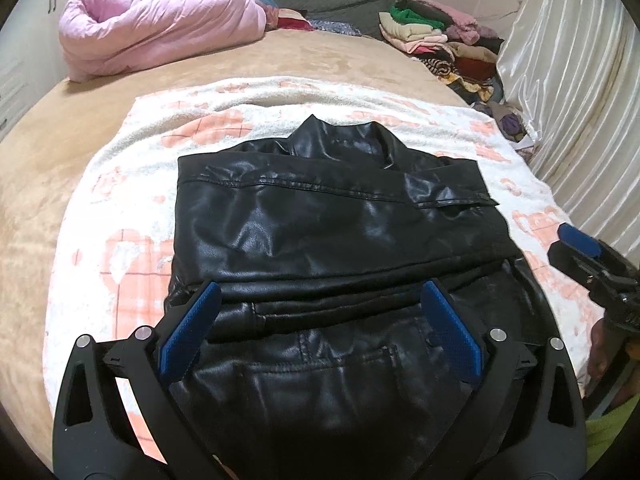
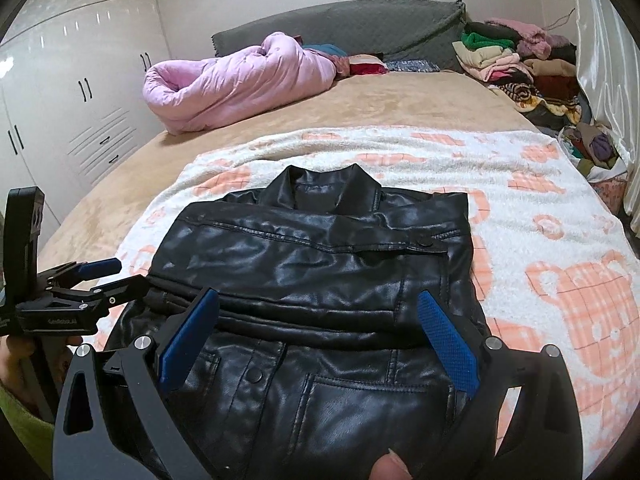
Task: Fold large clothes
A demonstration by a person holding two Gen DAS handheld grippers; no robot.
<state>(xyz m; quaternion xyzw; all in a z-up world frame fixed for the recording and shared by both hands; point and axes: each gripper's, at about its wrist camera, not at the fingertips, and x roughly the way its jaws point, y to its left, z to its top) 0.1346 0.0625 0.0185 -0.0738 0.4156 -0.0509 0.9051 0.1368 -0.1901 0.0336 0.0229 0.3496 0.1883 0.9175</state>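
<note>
A black leather jacket (image 1: 328, 232) lies on a white and peach blanket (image 1: 132, 184), collar at the far end and sleeves folded across its body. My left gripper (image 1: 322, 286) stands open over the jacket's near part, nothing between its blue pads (image 1: 188, 332). My right gripper (image 2: 318, 295) is open too, above the jacket (image 2: 320, 264) near its pockets. Each gripper shows in the other's view: the right gripper (image 1: 580, 246) at the jacket's right edge, the left gripper (image 2: 100, 272) at its left edge. A person's fingertip (image 2: 390, 468) shows at the bottom.
The blanket (image 2: 540, 208) covers a tan bed (image 1: 60, 152). A rolled pink quilt (image 1: 160, 28) lies far left, piles of folded clothes (image 1: 440, 44) far right by a pale curtain (image 1: 572, 92). White wardrobes (image 2: 80, 80) stand left of the bed.
</note>
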